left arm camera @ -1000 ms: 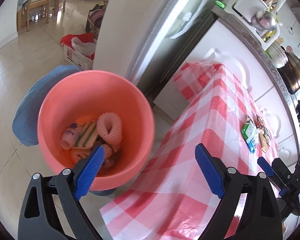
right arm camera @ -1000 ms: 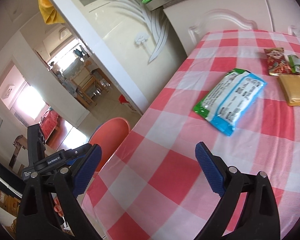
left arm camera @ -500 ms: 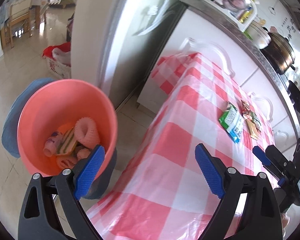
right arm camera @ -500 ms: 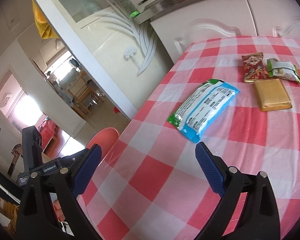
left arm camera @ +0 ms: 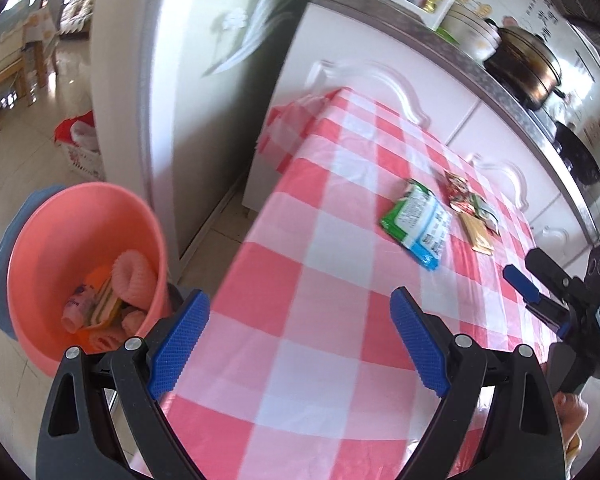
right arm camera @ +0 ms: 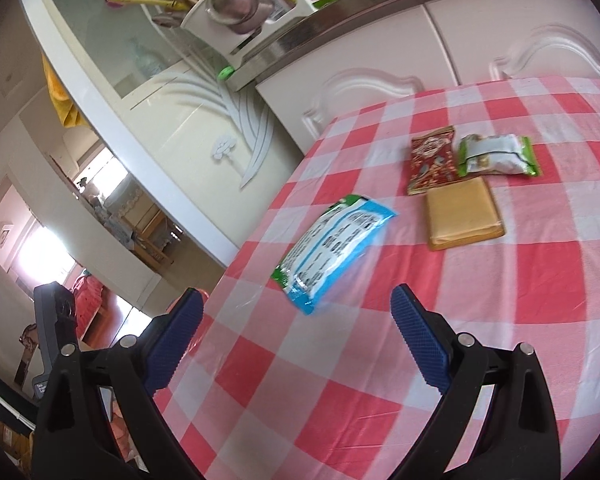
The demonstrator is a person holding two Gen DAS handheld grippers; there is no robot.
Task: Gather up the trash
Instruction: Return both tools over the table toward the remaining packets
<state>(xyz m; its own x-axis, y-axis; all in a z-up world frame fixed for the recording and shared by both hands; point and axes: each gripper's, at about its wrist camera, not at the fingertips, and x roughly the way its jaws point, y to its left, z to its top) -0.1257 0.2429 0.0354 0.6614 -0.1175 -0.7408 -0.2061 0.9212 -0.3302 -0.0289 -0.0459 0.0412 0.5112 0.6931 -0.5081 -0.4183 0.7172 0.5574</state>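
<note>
A table with a red-and-white checked cloth (left arm camera: 300, 272) (right arm camera: 520, 320) bears a green, white and blue wipes pack (left arm camera: 418, 222) (right arm camera: 332, 246), a red snack packet (right arm camera: 432, 158), a green-and-white packet (right arm camera: 496, 156) and a flat tan pack (right arm camera: 464, 214). Left of the table a pink bucket (left arm camera: 60, 240) holds a small bottle and pink foam pieces. My left gripper (left arm camera: 296, 344) hangs open over the table's near left edge, empty. My right gripper (right arm camera: 296, 340) is open and empty just short of the wipes pack, and shows at the right edge (left arm camera: 540, 300) of the left wrist view.
White cabinets (right arm camera: 480, 48) with a steel counter stand behind the table, with pots (left arm camera: 528, 68) and a dish rack (right arm camera: 244, 12) on top. A frosted glass partition (right arm camera: 172, 92) rises at the table's left. A blue stool (left arm camera: 4, 248) sits under the bucket; a white basket (left arm camera: 84, 148) stands on the floor.
Both grippers have swung from the bucket side toward the table's packets. The bucket has slid to the left edge of the left view; the wipes pack lies nearer the right gripper. Jaws stayed open.
</note>
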